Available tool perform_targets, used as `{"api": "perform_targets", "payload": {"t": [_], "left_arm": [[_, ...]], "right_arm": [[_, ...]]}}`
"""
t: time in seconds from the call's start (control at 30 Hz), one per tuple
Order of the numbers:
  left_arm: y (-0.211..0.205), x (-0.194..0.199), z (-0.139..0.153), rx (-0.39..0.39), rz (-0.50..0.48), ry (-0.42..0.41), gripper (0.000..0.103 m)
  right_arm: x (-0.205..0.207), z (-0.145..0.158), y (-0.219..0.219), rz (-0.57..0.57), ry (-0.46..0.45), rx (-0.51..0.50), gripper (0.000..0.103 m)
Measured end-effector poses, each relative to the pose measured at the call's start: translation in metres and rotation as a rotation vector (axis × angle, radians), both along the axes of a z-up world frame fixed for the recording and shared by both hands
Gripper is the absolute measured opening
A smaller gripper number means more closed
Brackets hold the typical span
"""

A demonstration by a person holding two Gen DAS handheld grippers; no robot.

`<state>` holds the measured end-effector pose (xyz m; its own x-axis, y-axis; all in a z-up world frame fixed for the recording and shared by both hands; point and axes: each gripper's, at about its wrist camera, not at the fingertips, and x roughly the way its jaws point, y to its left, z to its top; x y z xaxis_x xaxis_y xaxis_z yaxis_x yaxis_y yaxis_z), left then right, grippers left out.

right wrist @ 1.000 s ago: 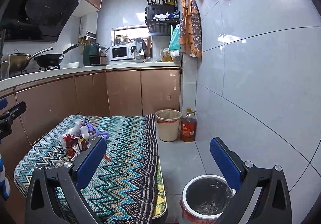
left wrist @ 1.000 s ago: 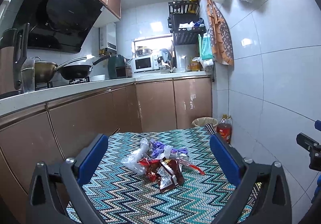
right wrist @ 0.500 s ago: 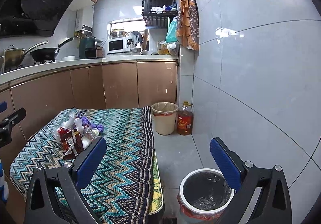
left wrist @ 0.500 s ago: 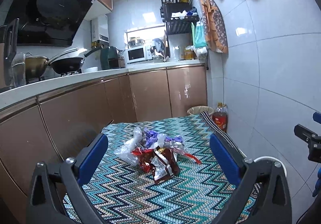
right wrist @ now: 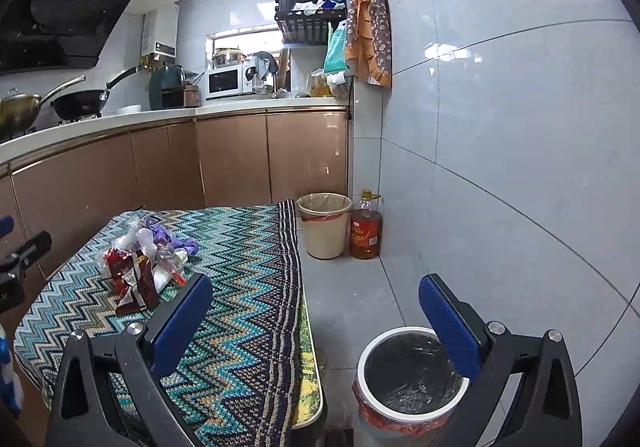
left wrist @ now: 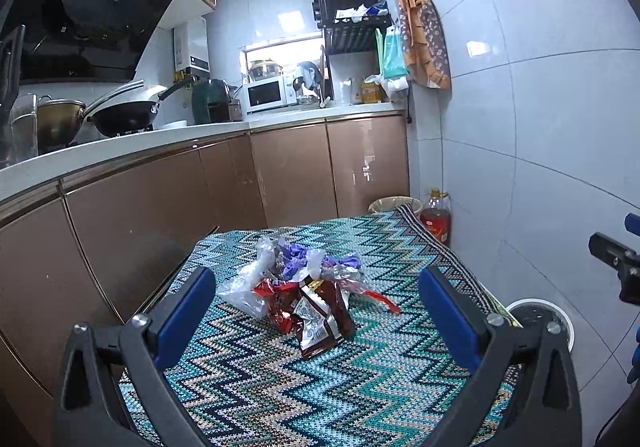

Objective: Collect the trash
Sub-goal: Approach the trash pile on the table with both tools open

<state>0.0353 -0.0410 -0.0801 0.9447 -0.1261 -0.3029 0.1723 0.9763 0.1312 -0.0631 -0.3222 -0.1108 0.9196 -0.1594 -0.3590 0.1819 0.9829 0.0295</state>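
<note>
My left gripper (left wrist: 316, 299), jaws apart, frames the wrappers (left wrist: 304, 295) mid-frame; my right gripper (right wrist: 316, 311), also apart, has them far left.

Table (left wrist: 400, 387) w/ zigzag cloth (left wrist: 280, 387); wrapper pile (left wrist: 304, 295) on top

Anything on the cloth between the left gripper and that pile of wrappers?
No. In the left wrist view, only bare zigzag-patterned tablecloth lies between the open left gripper and the crumpled red, clear and purple wrapper pile.

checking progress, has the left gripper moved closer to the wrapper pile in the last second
Yes. The left gripper has advanced: the wrapper pile on the zigzag tablecloth now sits nearer, between its open jaws.
</note>
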Motion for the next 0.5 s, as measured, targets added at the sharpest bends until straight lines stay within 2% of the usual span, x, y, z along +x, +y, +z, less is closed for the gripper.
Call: {"api": "perform_targets", "payload": {"t": [0.2, 0.5], "left_arm": [[0.003, 0.012, -0.007, -0.001, -0.012, 0.035, 0.102], [0.020, 0.040, -0.017, -0.064, -0.021, 0.114, 0.102]], "right_arm": [[0.006, 0.000, -0.006, 0.011, -0.012, 0.042, 0.103], [0.038, -0.003, 0.002, 0.082, 0.051, 0.074, 0.103]]}}
